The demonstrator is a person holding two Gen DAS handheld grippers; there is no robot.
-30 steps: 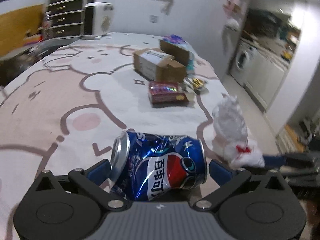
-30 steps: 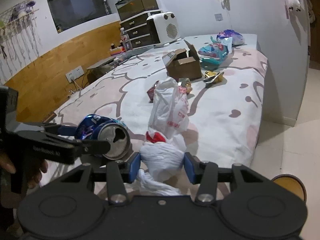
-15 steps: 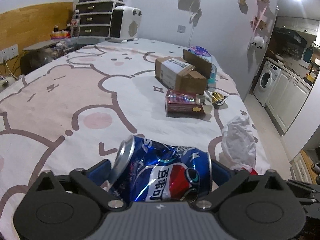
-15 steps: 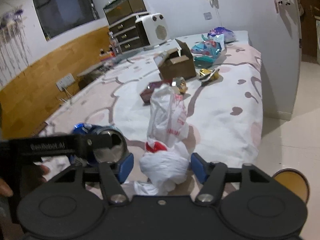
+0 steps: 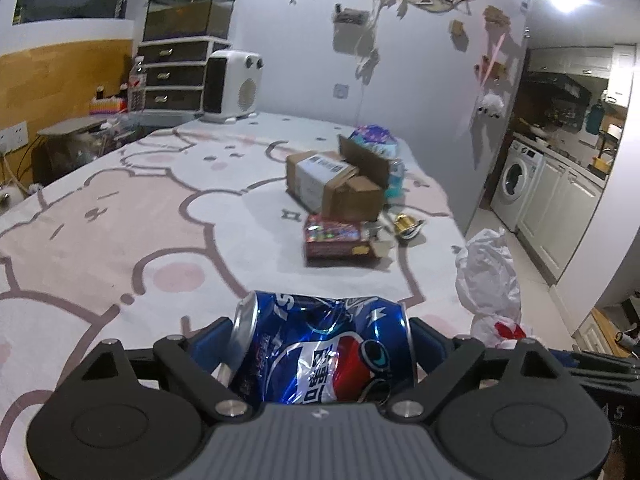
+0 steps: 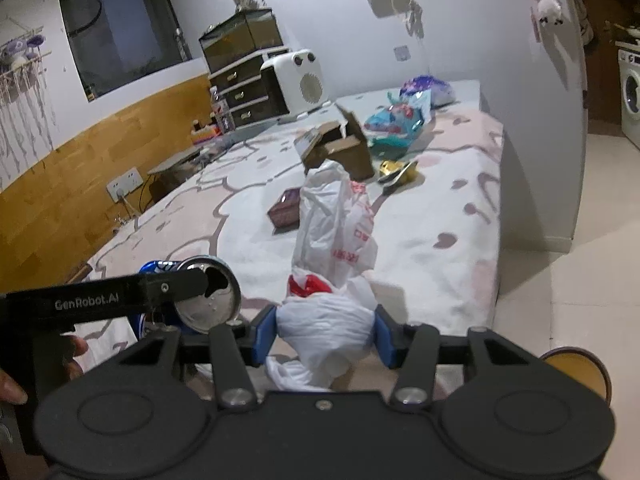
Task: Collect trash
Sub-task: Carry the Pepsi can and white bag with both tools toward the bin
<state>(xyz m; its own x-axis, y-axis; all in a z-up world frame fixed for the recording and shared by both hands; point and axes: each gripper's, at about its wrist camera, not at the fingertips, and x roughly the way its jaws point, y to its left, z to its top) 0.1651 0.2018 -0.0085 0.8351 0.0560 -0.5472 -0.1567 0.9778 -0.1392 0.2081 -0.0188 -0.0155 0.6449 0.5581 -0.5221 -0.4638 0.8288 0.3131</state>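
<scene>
Crushed blue cola can (image 5: 322, 354) lies sideways between the blue pads of the left gripper (image 5: 320, 344), above the near edge of the bed (image 5: 100, 216); jaws closing, both pads against the can's ends. Right gripper (image 6: 325, 330) clamped on the bunched neck of a white plastic bag (image 6: 334, 236), which stands up over the bed's near right corner. Can's open top (image 6: 208, 294) sits just left of the bag. Toward the bed's far right edge: open cardboard box (image 5: 334, 178), dark red packet (image 5: 338, 240), gold wrapper (image 5: 408, 224), bright foil bags (image 6: 400, 118).
</scene>
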